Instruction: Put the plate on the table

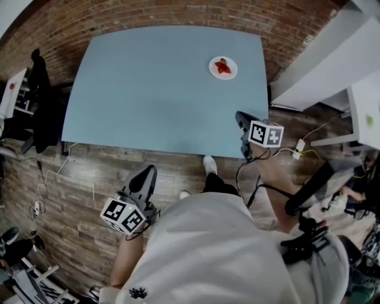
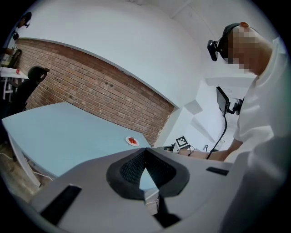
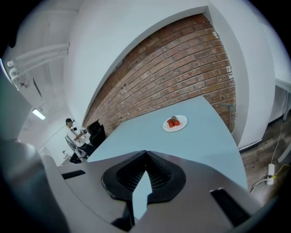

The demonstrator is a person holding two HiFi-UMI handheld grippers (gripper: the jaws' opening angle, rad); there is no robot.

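One plate (image 1: 223, 67) of red food (image 1: 222, 65) sits on the blue surface (image 1: 148, 89), well ahead of the right hand-held gripper (image 1: 240, 117), its jaws closed on nothing.

Left hand-held gripper (image 1: 144, 177) low beside the body, jaws together, right hand-held gripper (image 1: 240, 120) held forward, jaws closed

A red-brown brick wall (image 1: 148, 15) runs behind the pale blue rectangular desk (image 1: 136, 107), and above the brickwork is a plain white wall (image 3: 136, 45). The grey-brown wood-plank floor (image 1: 83, 202) carries a thin white cable (image 1: 59, 169) at the left. A black office chair (image 1: 40, 113) stands just beside the desk's left edge. White partitions (image 1: 320, 65) stand to the right. A ceiling strip light (image 3: 38, 113) glows.
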